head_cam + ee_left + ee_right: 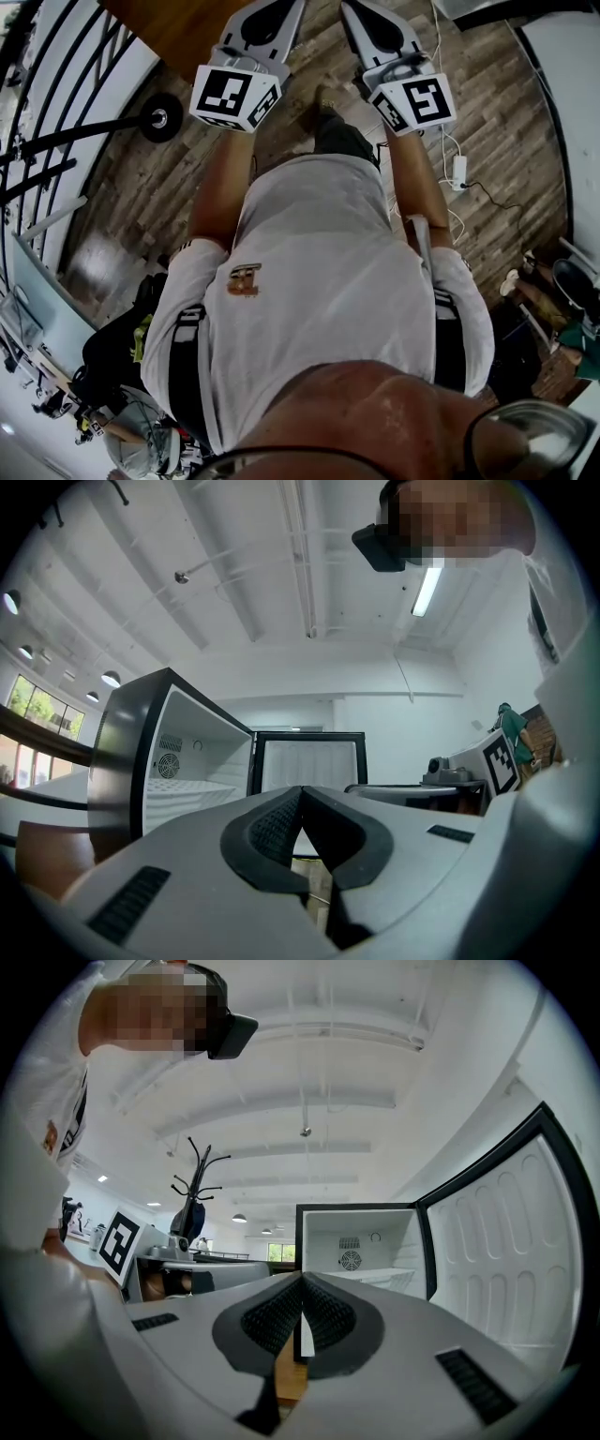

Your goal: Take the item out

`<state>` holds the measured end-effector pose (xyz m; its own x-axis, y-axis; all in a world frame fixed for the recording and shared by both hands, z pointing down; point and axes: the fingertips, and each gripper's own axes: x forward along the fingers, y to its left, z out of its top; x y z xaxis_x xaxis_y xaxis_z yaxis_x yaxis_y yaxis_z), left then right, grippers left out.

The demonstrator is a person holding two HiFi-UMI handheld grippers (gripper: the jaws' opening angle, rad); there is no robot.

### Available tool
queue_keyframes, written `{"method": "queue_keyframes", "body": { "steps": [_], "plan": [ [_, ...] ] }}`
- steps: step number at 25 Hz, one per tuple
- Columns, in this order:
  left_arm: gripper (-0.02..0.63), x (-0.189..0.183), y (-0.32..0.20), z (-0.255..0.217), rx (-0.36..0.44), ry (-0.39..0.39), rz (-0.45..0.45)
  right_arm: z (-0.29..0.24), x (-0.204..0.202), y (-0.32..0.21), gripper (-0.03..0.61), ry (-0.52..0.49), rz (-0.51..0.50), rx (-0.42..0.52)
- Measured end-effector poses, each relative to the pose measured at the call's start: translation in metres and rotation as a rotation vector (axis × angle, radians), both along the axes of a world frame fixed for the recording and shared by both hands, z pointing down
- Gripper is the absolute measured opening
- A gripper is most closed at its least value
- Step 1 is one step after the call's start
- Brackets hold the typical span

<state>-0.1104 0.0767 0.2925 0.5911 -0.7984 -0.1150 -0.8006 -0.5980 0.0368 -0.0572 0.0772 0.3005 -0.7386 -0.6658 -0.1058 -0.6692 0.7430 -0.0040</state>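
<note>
A small black fridge (178,761) stands open ahead, and its white inside shows a fan grille and a bare wire shelf (183,794). No item shows inside it. Its door (502,1251) is swung wide to the right in the right gripper view, where the fridge cavity (361,1246) is straight ahead. My left gripper (300,791) is shut with nothing between its ribbed pads. Pads pressed together, my right gripper (302,1279) is likewise shut and holds nothing. In the head view both grippers, left (267,19) and right (375,19), are held out side by side in front of the person's body, short of the fridge.
A brown wooden top (169,28) lies ahead of the left gripper. On the wood floor are a white power strip (459,169) and its cable. A black railing (56,122) runs at the left. A coat stand (192,1190) is at the far left.
</note>
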Motion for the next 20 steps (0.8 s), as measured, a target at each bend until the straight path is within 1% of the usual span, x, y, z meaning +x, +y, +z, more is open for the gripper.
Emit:
{"method": "queue_keyframes", "body": {
  "steps": [9,20],
  "plan": [
    [0.018,0.013,-0.092,0.004,0.013,0.003,-0.034,0.0,0.015,-0.091,0.032,0.022,-0.02,0.025],
    [0.018,0.036,-0.203,0.012,0.001,-0.001,-0.089,0.004,0.038,-0.204,0.032,0.043,-0.068,0.013]
  ]
}}
